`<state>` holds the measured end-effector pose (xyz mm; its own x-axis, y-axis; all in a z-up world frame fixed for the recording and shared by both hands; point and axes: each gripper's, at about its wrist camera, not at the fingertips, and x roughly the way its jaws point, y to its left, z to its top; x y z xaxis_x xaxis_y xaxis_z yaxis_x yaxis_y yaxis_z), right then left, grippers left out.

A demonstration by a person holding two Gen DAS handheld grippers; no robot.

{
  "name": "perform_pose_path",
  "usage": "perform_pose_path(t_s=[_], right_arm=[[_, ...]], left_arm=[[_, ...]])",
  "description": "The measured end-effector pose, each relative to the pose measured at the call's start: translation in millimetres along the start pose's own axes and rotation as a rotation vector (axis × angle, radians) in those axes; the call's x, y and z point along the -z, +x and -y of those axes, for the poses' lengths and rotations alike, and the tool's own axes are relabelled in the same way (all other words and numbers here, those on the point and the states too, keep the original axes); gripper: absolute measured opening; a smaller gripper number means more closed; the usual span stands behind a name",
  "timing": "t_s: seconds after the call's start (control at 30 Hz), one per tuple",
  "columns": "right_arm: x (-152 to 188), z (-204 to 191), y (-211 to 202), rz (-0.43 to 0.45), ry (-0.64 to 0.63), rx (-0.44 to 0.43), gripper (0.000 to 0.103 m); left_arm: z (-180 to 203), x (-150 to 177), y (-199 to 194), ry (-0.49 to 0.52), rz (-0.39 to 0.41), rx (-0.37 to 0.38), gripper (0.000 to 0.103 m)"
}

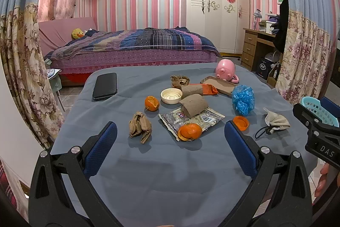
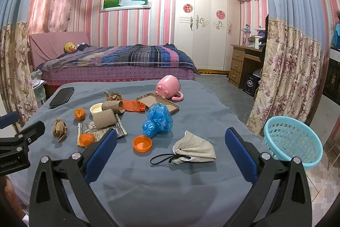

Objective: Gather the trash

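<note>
Looking down my two wrist cameras, I see the grey-blue table (image 1: 131,163) filling both views, with the bed (image 1: 131,46) behind it at twelve o'clock. My left gripper (image 1: 170,131) hangs above the near edge, jaws spread wide with nothing between them. My right gripper (image 2: 170,137) sits the same way, wide apart and empty.

At three o'clock in the right view, a light-blue basket (image 2: 293,139) stands off the table's edge, empty as far as I can see.

Trash lies spread over the table's middle. In the left view a foil wrapper (image 1: 191,120) lies at centre under a cardboard tube (image 1: 193,104), with an orange peel (image 1: 189,131) on its near corner. A crumpled brown paper (image 1: 140,126) sits at nine o'clock from the wrapper, and a second peel (image 1: 152,103) at about ten. A crumpled blue plastic bag (image 1: 243,99) lies at two o'clock, an orange lid (image 1: 241,122) just beside the left gripper's right finger.

In the right view a grey face mask (image 2: 194,150) lies between the fingers.
</note>
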<state>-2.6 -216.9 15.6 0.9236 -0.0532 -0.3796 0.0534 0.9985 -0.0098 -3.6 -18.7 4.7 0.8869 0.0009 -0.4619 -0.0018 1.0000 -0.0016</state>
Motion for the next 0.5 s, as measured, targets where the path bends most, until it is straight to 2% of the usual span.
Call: perform_pose_path(t_s=[0.5], right_arm=[[0.4,-0.3,0.2,-0.001,0.001,0.000,0.099]], left_arm=[[1.0,-0.2,0.3,0.001,0.001,0.000,0.098]])
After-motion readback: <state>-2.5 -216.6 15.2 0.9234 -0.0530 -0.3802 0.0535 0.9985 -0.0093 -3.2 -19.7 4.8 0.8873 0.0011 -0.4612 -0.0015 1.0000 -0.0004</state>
